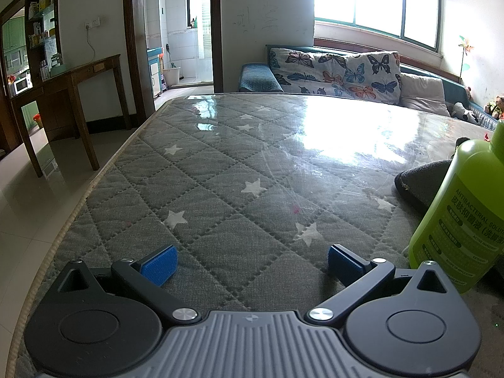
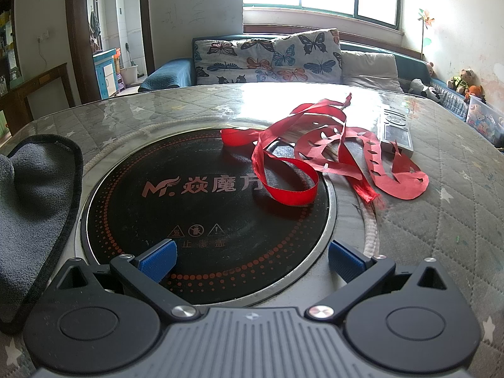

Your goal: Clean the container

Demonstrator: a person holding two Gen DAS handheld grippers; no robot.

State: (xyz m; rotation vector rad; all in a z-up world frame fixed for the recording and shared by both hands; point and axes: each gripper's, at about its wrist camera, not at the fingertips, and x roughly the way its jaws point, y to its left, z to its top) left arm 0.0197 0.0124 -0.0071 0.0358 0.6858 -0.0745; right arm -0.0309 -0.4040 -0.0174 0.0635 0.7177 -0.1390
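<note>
Container duty looks barely begun: the likeliest candidate, a green bottle [image 1: 458,217], stands on the quilted table [image 1: 220,189] just right of the left gripper [image 1: 250,264], untouched. Both grippers are spread wide and grasp nothing. The right gripper [image 2: 252,260] hovers low over a round black hob plate [image 2: 204,208] set into the table, a grey cloth [image 2: 34,208] lying just to its left. Next, I'd judge, one claw must close on the cloth and the other steady the bottle. Red ribbons [image 2: 315,154] sprawl across the hob's far edge, a remote [image 2: 395,129] beyond them.
</note>
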